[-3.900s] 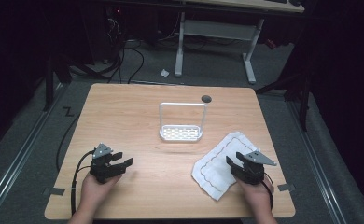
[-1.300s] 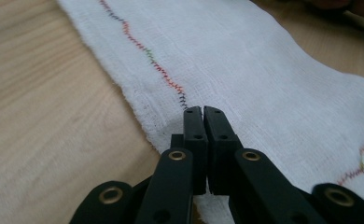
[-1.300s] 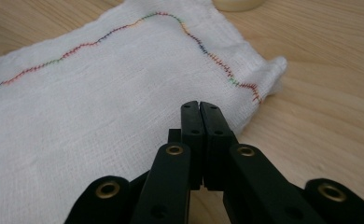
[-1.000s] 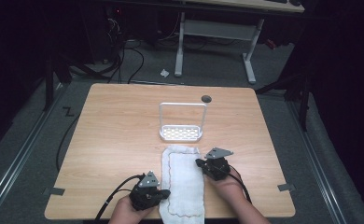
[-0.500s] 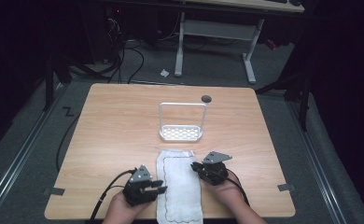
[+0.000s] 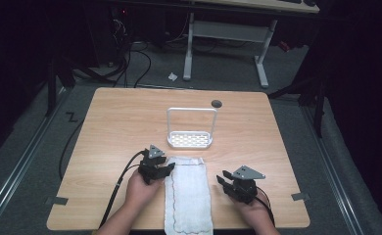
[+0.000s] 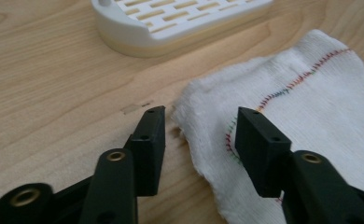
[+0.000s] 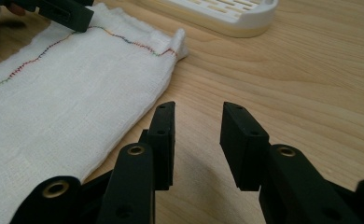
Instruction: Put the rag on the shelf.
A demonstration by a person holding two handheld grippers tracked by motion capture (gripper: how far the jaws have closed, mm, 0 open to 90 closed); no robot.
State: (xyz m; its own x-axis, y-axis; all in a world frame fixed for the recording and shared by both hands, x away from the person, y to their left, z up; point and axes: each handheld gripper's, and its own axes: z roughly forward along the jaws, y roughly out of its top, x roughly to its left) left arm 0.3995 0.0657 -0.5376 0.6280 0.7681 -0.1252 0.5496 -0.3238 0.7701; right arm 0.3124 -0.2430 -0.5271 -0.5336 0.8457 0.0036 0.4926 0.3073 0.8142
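Observation:
A white cloth with coloured stitching lies folded into a long strip at the front middle of the table; its near end reaches the front edge. My left gripper is at the strip's far left corner. In the left gripper view its jaws stand open astride the cloth's edge, one over wood and one over fabric, and have just been opening. My right gripper hovers over bare wood right of the strip. Its jaws have also just been opening, with nothing between them and the cloth to their left.
A white slotted tray with a tall wire handle stands just beyond the cloth's far end. A dark round hole sits near the table's back edge. Bare wood spreads to the left and right. Cables and desk legs are on the floor beyond.
Both grippers have let go of the cloth and opened. The left one slid up along the strip's left side to its far corner. The right one drew off to the right onto bare wood.

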